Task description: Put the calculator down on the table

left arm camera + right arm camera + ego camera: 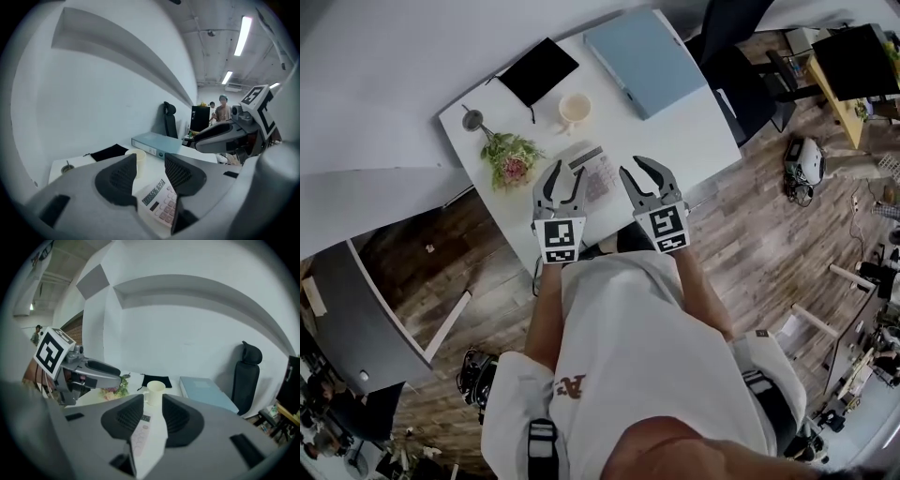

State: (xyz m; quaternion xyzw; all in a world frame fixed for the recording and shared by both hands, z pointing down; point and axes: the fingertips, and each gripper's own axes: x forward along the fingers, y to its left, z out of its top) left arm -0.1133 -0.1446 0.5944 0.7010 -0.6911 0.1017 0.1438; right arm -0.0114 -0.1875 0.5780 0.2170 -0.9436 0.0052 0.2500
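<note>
Though obscure overhead, calculator [157, 199] distinct on table [694, 131] below left gripper [150, 159] and right gripper [152, 398], both half-open and empty.

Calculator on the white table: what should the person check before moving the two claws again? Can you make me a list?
1. Calculator lies on the table, display and keys facing up: ok.
2. Left claw has let go, with its jaws apart and the calculator showing below the gap: ok.
3. Right claw holds nothing, with its jaws apart and not pressing on anything: ok.
4. Cup stands apart from the calculator: ok.
5. Flowers lie to the side, not touching the left claw: ok.
6. No part of the calculator hangs over the table's edge: cannot tell, the claws cover its near corners.
</note>
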